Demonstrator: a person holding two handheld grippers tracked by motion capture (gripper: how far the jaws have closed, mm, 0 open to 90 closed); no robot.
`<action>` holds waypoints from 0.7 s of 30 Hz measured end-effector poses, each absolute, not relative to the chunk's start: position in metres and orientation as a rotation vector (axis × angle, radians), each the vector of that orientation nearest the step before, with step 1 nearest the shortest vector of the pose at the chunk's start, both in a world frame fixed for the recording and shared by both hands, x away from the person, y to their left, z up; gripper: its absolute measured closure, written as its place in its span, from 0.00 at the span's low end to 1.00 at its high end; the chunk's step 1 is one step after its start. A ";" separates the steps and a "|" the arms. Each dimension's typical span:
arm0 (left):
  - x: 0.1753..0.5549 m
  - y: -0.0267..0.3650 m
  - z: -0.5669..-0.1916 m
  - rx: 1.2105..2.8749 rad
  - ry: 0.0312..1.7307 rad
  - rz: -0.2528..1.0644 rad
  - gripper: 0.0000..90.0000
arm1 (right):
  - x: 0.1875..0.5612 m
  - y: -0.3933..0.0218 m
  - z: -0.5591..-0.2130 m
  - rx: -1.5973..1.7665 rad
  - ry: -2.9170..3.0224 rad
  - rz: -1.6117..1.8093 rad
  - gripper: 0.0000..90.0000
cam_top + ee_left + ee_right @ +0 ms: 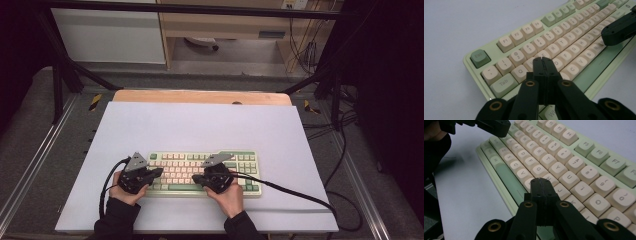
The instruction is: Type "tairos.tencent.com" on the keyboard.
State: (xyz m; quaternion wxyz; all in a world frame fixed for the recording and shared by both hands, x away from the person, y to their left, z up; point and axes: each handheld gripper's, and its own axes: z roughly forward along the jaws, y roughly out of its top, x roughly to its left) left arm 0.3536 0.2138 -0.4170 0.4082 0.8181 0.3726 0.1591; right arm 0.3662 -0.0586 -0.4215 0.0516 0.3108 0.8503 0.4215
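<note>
Two hand-held grippers over a mechanical keyboard [205, 172], jaws pressed together, nothing between them. Left hand-held gripper [542, 60] above the letter keys near E, tip pointing inward; right hand-held gripper [541, 181] above the keys near H and N, facing the left one. Keyboard, green case with cream keycaps, flat on the pale-covered bench [200, 125], toward its near edge.
</note>
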 end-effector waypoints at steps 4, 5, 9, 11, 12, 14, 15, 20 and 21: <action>0.353 0.214 -0.417 2.061 0.939 0.400 1.00 | 0.367 -0.063 -0.416 0.940 2.584 1.262 1.00; 0.353 0.214 -0.417 2.061 0.938 0.400 1.00 | 0.367 -0.064 -0.414 0.944 2.582 1.258 1.00; 0.353 0.213 -0.416 2.059 0.938 0.399 1.00 | 0.367 -0.070 -0.410 0.944 2.573 1.262 1.00; 0.353 0.213 -0.416 2.059 0.938 0.398 1.00 | 0.367 -0.075 -0.408 0.948 2.568 1.259 1.00; 0.353 0.213 -0.416 2.058 0.938 0.397 1.00 | 0.367 -0.077 -0.408 0.952 2.567 1.257 1.00; 0.353 0.213 -0.416 2.058 0.937 0.396 1.00 | 0.367 -0.082 -0.407 0.963 2.560 1.257 1.00; 0.353 0.213 -0.416 2.058 0.936 0.395 1.00 | 0.367 -0.085 -0.407 0.968 2.555 1.259 1.00; 0.353 0.212 -0.415 2.058 0.932 0.397 1.00 | 0.367 -0.099 -0.406 0.994 2.533 1.265 1.00; 0.353 0.212 -0.415 2.059 0.931 0.395 1.00 | 0.367 -0.102 -0.406 1.000 2.530 1.263 1.00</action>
